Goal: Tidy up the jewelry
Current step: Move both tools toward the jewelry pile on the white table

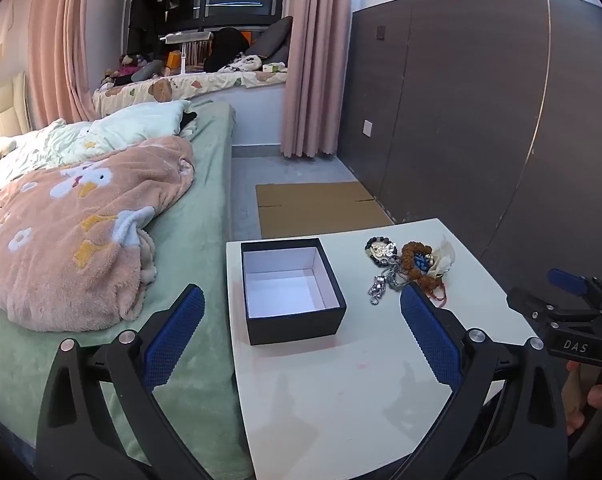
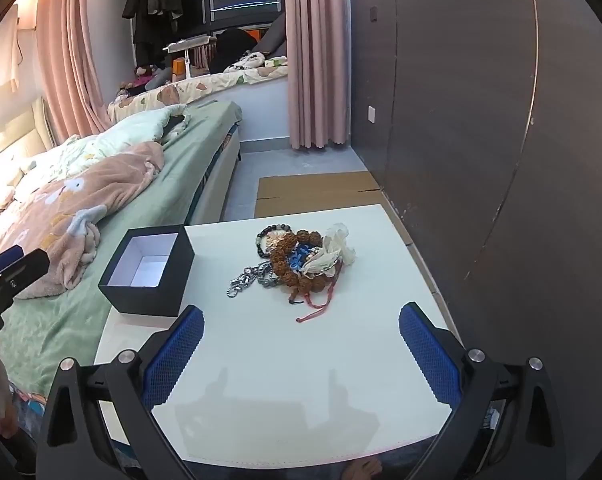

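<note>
An open black box with a white inside stands empty on the white table, near its left edge. A heap of jewelry lies to the right of it: dark and brown bead bracelets, a silver chain, a cream cloth piece and a red cord. My left gripper hangs open above the table's near half, with the box in the gap between its fingers and untouched. In the right wrist view the box sits left and the jewelry heap centre. My right gripper is open, short of the heap.
A bed with a pink blanket runs along the table's left side. Flat cardboard lies on the floor beyond the table. A dark wardrobe wall stands on the right. The right gripper shows at the left wrist view's right edge, held by a hand.
</note>
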The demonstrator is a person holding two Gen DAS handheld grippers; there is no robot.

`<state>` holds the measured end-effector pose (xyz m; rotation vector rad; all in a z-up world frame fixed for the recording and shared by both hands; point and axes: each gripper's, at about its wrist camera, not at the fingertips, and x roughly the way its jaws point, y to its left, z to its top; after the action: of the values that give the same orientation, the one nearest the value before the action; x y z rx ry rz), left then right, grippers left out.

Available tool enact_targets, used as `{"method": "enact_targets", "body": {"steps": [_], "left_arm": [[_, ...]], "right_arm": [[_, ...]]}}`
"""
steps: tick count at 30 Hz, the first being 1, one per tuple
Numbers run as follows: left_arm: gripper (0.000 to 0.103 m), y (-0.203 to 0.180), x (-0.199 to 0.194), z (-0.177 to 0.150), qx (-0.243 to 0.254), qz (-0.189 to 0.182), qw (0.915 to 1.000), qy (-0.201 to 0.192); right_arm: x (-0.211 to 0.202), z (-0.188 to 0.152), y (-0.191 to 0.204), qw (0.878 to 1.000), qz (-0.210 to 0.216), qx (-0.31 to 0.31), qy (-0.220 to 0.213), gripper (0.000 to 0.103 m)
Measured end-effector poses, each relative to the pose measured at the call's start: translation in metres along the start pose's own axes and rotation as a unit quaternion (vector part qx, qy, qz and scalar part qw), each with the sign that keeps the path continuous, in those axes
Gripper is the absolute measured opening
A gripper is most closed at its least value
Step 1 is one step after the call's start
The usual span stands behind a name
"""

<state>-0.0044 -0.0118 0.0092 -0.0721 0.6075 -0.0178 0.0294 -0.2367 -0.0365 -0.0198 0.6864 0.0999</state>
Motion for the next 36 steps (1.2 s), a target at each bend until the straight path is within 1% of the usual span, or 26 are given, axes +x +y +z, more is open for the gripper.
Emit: {"method": "enact_targets", "body": {"steps": [7, 8, 18, 22, 25, 28, 36], "left_arm": [[0.098, -0.008, 0.002, 0.004, 0.0, -0.007, 1.0, 0.003], [0.098, 0.0, -0.002, 0.002, -0.003, -0.01, 0.9999, -0.001], [0.098, -0.002, -0.002, 0.003, -0.004, -0.007, 1.0, 0.004], [0.098, -0.001, -0.003, 0.006, -0.011, -0.008, 0.9999, 0.0], [0.098, 0.007, -0.007, 0.005, -0.025, -0.011, 0.9996, -0.01], [0.098, 0.01, -0.011, 0.005, -0.028, -0.013, 0.9994, -0.018], [0.098, 0.013, -0.011, 0.002, -0.032, -0.02, 0.9991, -0.018]], "right_arm": [[-0.004, 0.003, -0.005, 1.0, -0.008, 0.007, -0.003, 0.096], [-0.005, 0.004, -0.006, 1.0, -0.008, 0.008, -0.004, 0.096], [-0.01, 0.005, -0.006, 1.0, -0.006, 0.009, -0.005, 0.096], [-0.011, 0.006, -0.007, 1.0, -0.008, 0.012, -0.01, 0.096], [-0.011, 0.006, -0.008, 1.0, -0.009, 0.012, -0.014, 0.096], [-0.011, 0.005, -0.007, 1.0, -0.009, 0.011, -0.014, 0.096], [-0.011, 0.005, -0.008, 1.0, -0.011, 0.012, -0.015, 0.096]]}}
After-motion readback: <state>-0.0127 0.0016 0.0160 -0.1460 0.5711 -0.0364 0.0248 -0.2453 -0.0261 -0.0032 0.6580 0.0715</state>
